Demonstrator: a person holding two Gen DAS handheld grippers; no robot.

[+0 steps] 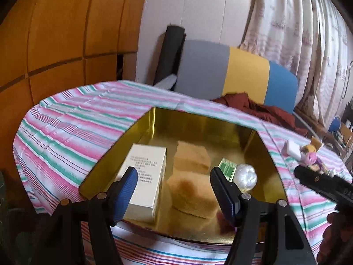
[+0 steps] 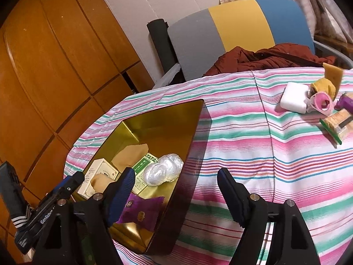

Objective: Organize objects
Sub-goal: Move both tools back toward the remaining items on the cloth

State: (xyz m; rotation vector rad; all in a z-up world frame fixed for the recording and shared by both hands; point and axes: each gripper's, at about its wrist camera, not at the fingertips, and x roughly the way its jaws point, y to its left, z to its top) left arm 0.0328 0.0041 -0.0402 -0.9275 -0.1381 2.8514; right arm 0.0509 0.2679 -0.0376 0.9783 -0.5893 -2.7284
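Note:
An open gold tin point(image 1: 145, 119) point(image 2: 194, 128) sits on the striped tablecloth. It holds a white carton point(image 1: 145, 176) point(image 2: 99, 172), a tan sponge block point(image 1: 194, 196) with a second tan shape point(image 1: 192, 156) behind it, a green packet point(image 1: 227, 167) point(image 2: 143, 165), a clear crumpled plastic ball point(image 1: 245, 174) point(image 2: 163, 170) and a purple sachet point(image 2: 141, 212). My left gripper point(image 1: 175, 190) is open over the tin, with the sponge block lying loose below its fingers. My right gripper point(image 2: 176, 192) is open and empty above the tin's right wall; one of its black fingers point(image 1: 320, 183) shows in the left wrist view.
Loose items lie at the table's far right: a white block point(image 2: 294, 97), a pink tape dispenser point(image 2: 322, 103), a yellow sponge point(image 2: 331, 77), a purple piece point(image 2: 346, 103) and a green-edged scrubber point(image 2: 337, 123). Behind the table is a grey, yellow and blue chair point(image 1: 242, 77) with a red jacket point(image 2: 264, 57).

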